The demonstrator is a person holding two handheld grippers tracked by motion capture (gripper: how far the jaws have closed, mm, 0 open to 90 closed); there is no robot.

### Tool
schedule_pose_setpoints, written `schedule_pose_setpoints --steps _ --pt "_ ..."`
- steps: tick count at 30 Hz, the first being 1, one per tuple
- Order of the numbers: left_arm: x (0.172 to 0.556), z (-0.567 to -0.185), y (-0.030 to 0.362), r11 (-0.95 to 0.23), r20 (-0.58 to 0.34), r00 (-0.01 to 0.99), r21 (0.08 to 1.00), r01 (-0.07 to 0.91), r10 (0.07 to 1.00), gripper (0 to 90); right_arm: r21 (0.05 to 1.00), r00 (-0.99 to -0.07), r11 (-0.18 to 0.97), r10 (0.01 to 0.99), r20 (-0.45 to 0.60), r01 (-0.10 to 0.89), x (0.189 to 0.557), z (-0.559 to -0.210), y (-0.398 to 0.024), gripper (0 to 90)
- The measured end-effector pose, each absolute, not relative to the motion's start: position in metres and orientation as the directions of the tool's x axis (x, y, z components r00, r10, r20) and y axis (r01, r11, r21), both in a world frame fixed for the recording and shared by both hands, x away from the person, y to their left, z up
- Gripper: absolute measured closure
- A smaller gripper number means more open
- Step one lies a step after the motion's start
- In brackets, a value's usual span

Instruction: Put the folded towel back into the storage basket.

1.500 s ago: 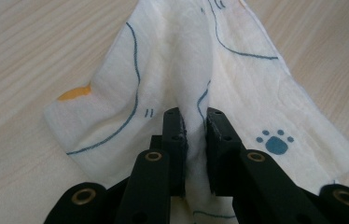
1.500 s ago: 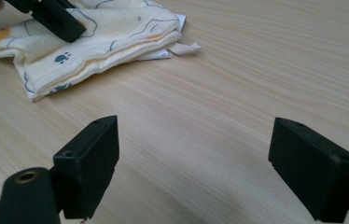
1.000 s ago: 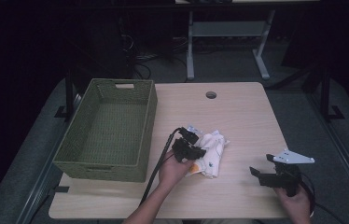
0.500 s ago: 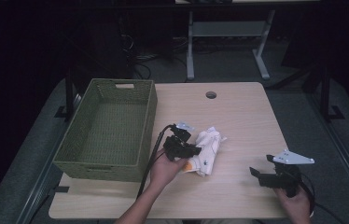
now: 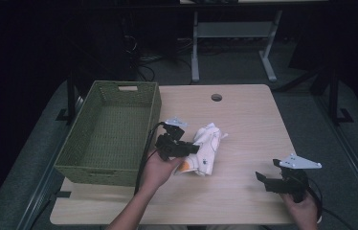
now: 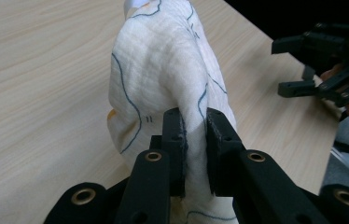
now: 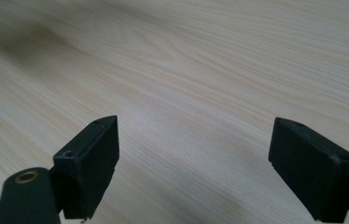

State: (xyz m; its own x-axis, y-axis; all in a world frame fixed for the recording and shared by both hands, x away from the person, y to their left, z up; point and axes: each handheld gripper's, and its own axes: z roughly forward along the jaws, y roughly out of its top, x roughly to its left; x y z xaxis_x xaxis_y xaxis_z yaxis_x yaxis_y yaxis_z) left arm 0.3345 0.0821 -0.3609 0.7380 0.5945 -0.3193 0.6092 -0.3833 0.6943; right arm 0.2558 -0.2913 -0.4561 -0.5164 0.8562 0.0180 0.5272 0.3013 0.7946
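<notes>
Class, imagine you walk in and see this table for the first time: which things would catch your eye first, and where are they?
Most striking is the white cloth with thin blue lines near the middle of the table, pinched between the jaws of the left gripper. To its left stands a large green woven basket along the table's left edge. At the near right corner, the right gripper hangs with its jaws wide apart over bare wood.
</notes>
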Motion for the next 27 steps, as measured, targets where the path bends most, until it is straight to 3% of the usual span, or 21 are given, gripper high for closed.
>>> schedule_pose_setpoints --steps 2,27 --pt "0.335 -0.359 0.087 -0.358 -0.353 0.731 0.697 0.622 0.584 79.8 0.793 -0.516 0.303 0.857 0.016 0.528 0.256 -0.456 -0.291 15.8" --pt "0.335 -0.329 0.135 -0.302 -0.371 0.706 0.713 0.632 0.603 79.8 0.783 -0.509 0.309 0.861 0.013 0.541 0.257 -0.459 -0.290 15.8"
